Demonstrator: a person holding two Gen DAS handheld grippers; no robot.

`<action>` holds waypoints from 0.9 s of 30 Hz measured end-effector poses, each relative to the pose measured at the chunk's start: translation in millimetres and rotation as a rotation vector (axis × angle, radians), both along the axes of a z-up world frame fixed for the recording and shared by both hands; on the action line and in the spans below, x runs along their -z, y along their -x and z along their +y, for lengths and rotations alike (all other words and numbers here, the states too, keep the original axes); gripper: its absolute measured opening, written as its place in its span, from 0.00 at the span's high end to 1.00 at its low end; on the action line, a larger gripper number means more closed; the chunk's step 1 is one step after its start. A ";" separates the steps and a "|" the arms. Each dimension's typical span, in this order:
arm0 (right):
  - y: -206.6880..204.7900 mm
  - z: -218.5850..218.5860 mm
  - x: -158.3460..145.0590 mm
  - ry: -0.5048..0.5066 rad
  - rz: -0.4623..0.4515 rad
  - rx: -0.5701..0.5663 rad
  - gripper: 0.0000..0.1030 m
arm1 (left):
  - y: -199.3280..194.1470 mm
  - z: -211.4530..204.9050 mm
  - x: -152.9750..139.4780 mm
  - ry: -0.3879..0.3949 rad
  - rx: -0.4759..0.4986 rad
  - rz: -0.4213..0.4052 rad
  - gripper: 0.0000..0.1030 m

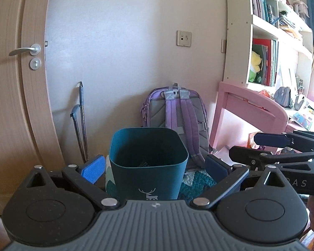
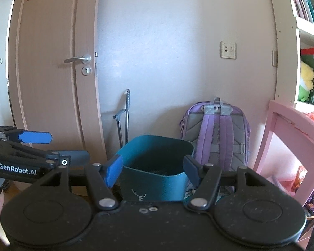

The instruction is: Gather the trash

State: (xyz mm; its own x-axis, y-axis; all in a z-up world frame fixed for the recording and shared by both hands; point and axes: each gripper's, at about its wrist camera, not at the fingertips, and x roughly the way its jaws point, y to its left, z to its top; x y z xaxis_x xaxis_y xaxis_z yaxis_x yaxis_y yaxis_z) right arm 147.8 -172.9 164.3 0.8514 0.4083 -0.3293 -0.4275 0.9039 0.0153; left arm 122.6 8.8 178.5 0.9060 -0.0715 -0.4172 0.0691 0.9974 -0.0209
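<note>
While both grippers stand wide open with nothing gripped, the teal bin (image 1: 148,163) sits on the floor just beyond them, framed between the pads of the left gripper (image 1: 155,167) and likewise of the right gripper (image 2: 152,169), touching neither. Some dark scraps lie in its bottom. Behind it a purple backpack (image 1: 178,113) leans on the wall, beside a pink desk (image 1: 251,108).

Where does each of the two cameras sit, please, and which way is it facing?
Left wrist: on the left gripper, facing the dark teal plastic bin; its open blue-padded fingers and the right gripper show.
Right wrist: on the right gripper, facing the bin; its open fingers and the left gripper show.
Shared: bin, purple backpack, wooden door.
</note>
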 end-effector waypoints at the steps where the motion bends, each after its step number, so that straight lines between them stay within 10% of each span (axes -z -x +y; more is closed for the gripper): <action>1: -0.3 -0.4 -1.9 0.000 0.000 0.004 0.38 | -0.2 -0.5 -2.1 0.002 0.001 0.001 0.01; 27: -6.6 -6.7 -16.6 -0.003 0.012 0.043 0.38 | -12.8 -8.8 -17.9 0.031 -0.040 0.053 0.01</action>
